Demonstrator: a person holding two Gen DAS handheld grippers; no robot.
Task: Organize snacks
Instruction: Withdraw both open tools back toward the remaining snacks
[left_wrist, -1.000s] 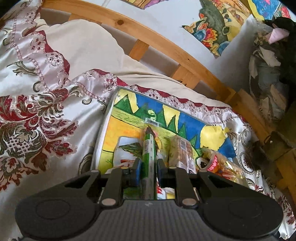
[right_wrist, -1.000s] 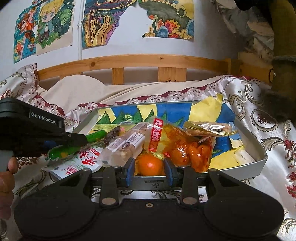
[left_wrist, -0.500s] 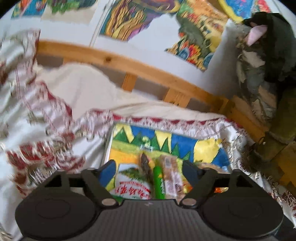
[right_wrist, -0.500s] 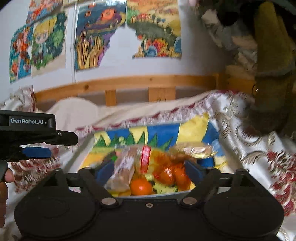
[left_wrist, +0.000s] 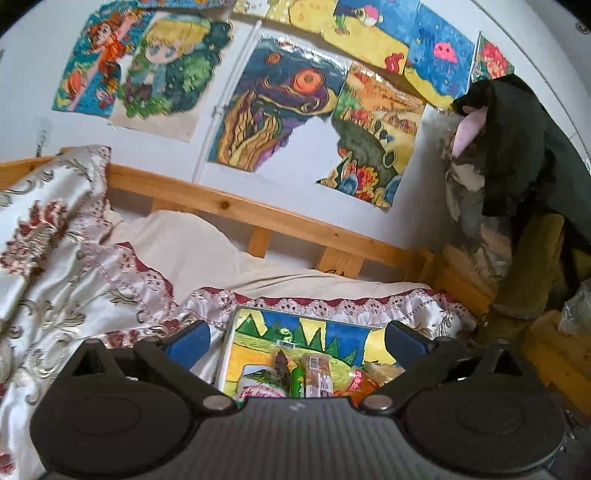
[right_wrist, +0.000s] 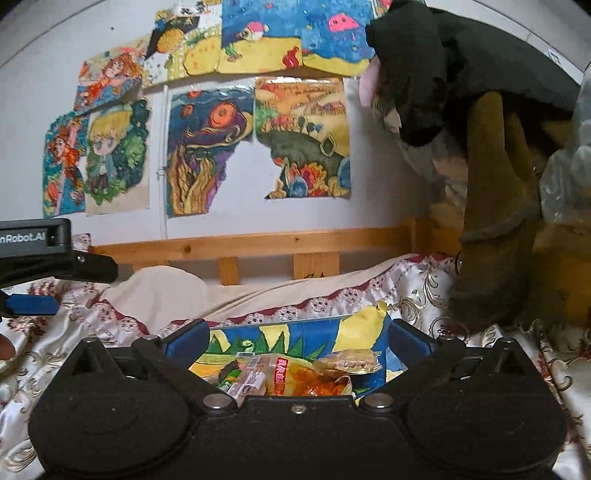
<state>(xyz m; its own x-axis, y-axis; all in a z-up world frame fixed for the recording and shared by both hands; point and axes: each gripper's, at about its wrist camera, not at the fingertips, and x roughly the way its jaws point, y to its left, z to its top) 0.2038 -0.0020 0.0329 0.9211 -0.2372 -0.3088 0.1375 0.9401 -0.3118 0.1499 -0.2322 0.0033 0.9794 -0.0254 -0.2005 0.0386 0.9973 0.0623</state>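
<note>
Blue pads tip the left gripper (left_wrist: 297, 341), whose jaws are opening, spread wide with nothing clamped between them. Below and beyond it, in the left wrist view, a shallow tray (left_wrist: 229, 334) lined with a bright drawing of green peaks and blue sky lies on an embroidered satin bedspread (left_wrist: 66, 295). Snacks sit at the tray's near end: a dark brown piece (left_wrist: 280, 363), a green tube-shaped packet (left_wrist: 296, 382) and a clear-wrapped bar (left_wrist: 317, 373) side by side, with an orange bag (left_wrist: 364, 384) to their right. A cream pillow (left_wrist: 184, 243) rests against the wooden headboard (left_wrist: 280, 221), and children's paintings (left_wrist: 280, 107) cover the wall.

From the right wrist view, the right gripper (right_wrist: 297, 341) is likewise opening, its blue pads far apart and gripping nothing. The same tray (right_wrist: 332, 319) lies just ahead, holding a clear-wrapped bar (right_wrist: 249, 382), a bag of orange pieces with a red label (right_wrist: 310, 380) and a flat golden packet (right_wrist: 349, 362) touching the bag's far side. At the left edge the other gripper (right_wrist: 29, 304) hovers over the bedspread (right_wrist: 424, 291), clear of the tray. Dark clothing (right_wrist: 461, 55) hangs at upper right.
</note>
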